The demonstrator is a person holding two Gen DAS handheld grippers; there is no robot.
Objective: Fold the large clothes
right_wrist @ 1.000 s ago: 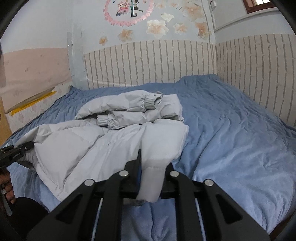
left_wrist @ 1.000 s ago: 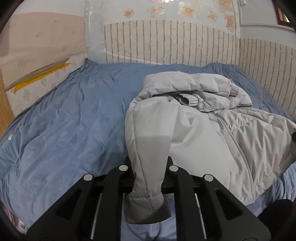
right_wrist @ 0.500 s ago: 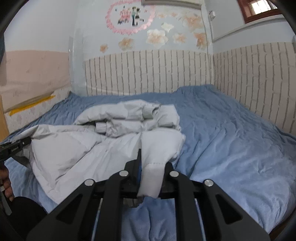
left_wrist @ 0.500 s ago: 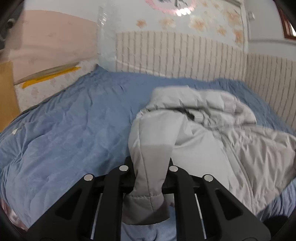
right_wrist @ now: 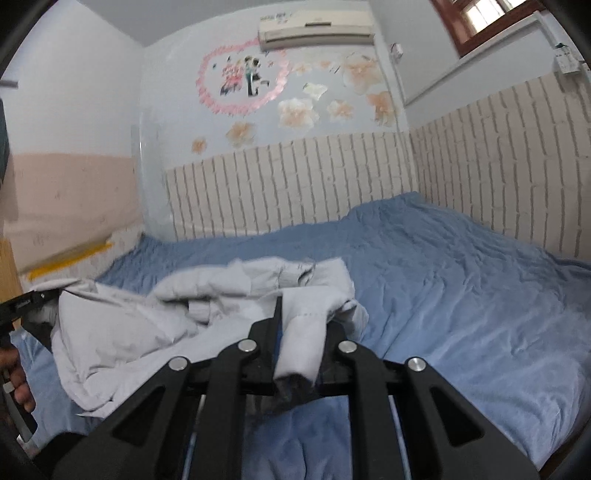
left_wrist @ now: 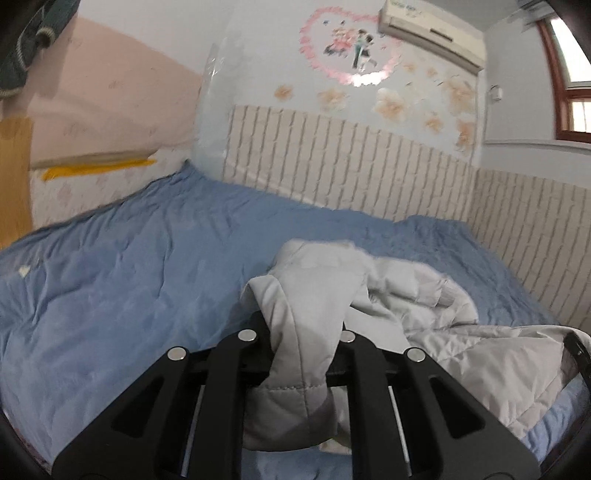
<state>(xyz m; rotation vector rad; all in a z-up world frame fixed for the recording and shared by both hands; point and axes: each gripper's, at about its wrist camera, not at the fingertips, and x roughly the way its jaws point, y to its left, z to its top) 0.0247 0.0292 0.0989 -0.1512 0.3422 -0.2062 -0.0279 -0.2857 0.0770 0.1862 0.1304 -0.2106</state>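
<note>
My left gripper is clamped tight on a quilted edge of the grey padded jacket; the fabric bunches between the jaws and hangs down in front of the lens. My right gripper is closed the same way on another edge of the jacket, a strip of grey cloth pinched between its jaws with a dark lining showing beneath. Between the two holds the jacket sags in loose folds, its far part heaped on the blue bedspread, a ribbed cuff showing in the heap.

The bedspread is rumpled and covers the whole bed. From the right wrist I see the left gripper's black tip at the jacket's far edge, with fingers of my hand below it.

Behind the bed runs pale brick-pattern panelling, continuing along the side wall. Above it are flower decals and a pink heart-shaped sticker, an air conditioner, and a wood-framed window. A yellow strip lies along the pink wall.
</note>
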